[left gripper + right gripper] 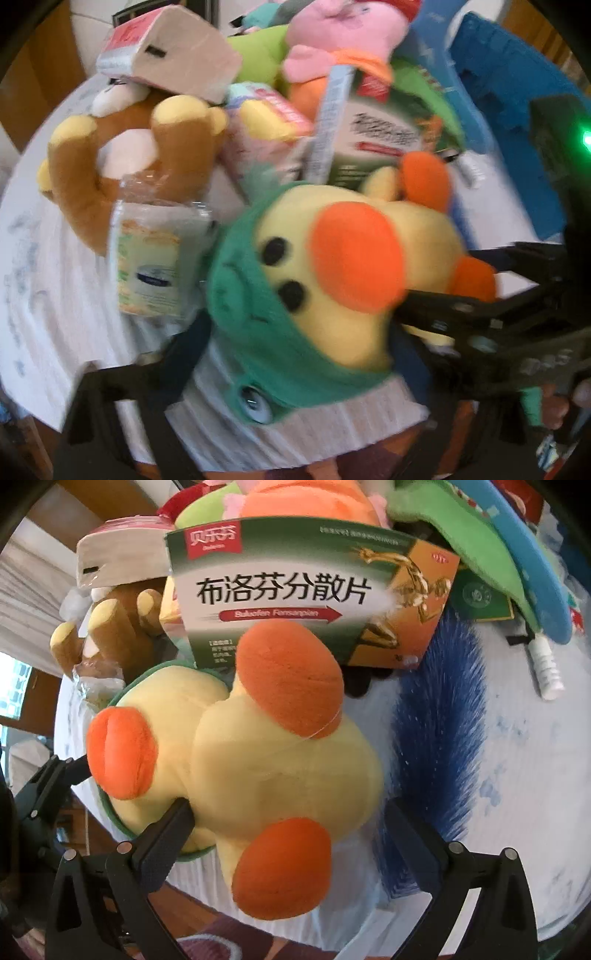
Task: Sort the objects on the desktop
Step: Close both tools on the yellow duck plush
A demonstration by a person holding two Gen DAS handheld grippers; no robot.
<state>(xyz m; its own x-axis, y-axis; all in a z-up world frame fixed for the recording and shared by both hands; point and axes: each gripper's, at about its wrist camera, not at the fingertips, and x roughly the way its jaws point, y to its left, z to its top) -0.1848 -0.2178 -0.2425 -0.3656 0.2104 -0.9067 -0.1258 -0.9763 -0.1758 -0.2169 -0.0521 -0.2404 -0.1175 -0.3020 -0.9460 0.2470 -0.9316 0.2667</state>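
A yellow plush duck [332, 258] with an orange beak and a green hood lies on the white table [44, 295] at its near edge. My left gripper [301, 339] points down at its head, and the dark, blurred fingers flank the hood; whether the pads press cannot be made out. The right wrist view shows the duck's body [277, 757] and orange feet between the fingers of my right gripper [288, 808]. The left fingertip [181, 812] dents the plush, while the right one stands just off it. The right gripper [413, 310] reaches the duck from the right.
Behind the duck a pile crowds the table: a brown plush bear [122, 155], a wrapped tissue pack [155, 258], a green medicine box [295, 590], a cardboard box [177, 48] and a pink plush [332, 37]. A blue furry patch [439, 720] lies to the right.
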